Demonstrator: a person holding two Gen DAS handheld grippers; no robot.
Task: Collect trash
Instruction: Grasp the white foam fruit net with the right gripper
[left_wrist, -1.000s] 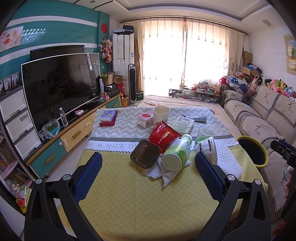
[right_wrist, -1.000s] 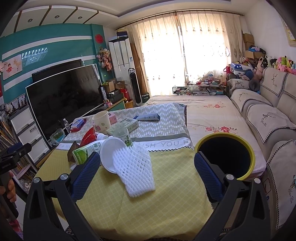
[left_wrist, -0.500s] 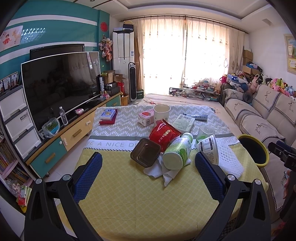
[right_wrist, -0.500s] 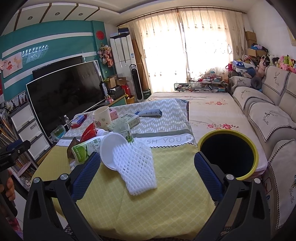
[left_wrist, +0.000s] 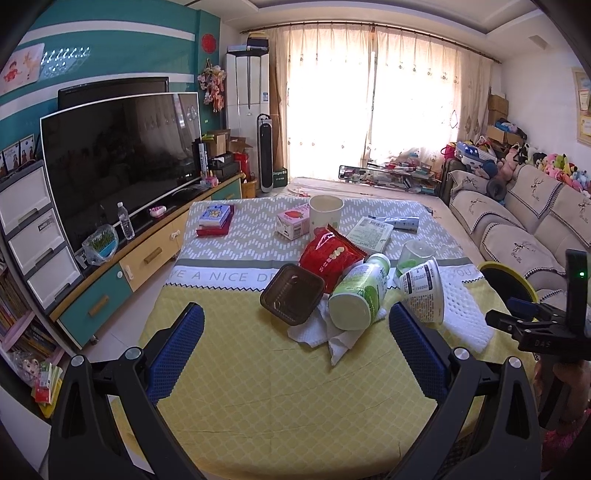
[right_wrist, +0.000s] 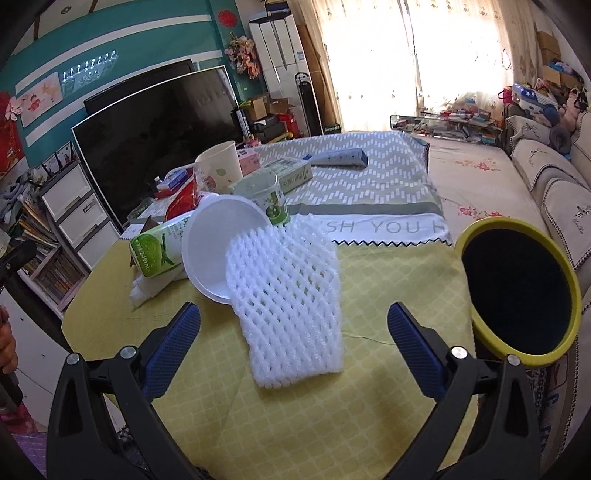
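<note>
Hovering above the near edge of the yellow tabletop (left_wrist: 258, 387), the left gripper (left_wrist: 295, 325) spreads its blue fingers (left_wrist: 173, 350) wide and grips nothing, aimed at the heap of trash in the middle. The right gripper (right_wrist: 293, 325) is likewise wide and empty, with the white foam net (right_wrist: 288, 306) lying on the cloth between its fingers (right_wrist: 417, 347). Beside the tabletop's right edge stands the yellow-rimmed bin (right_wrist: 561, 291); its inside is black and its contents cannot be made out. In the heap, a brown plastic tray (left_wrist: 291, 295) leans empty against a red snack bag (left_wrist: 328, 258), a green-labelled bottle (left_wrist: 358, 295) lies on its side on crumpled white tissue (left_wrist: 325, 336), and a white tub (right_wrist: 218, 251) lies tipped with its open mouth facing the right camera, showing nothing inside. A cream paper cup (left_wrist: 325, 214) stands upright farther back, its inside hidden. At the left view's right edge, the other gripper's black body is cut off.
</note>
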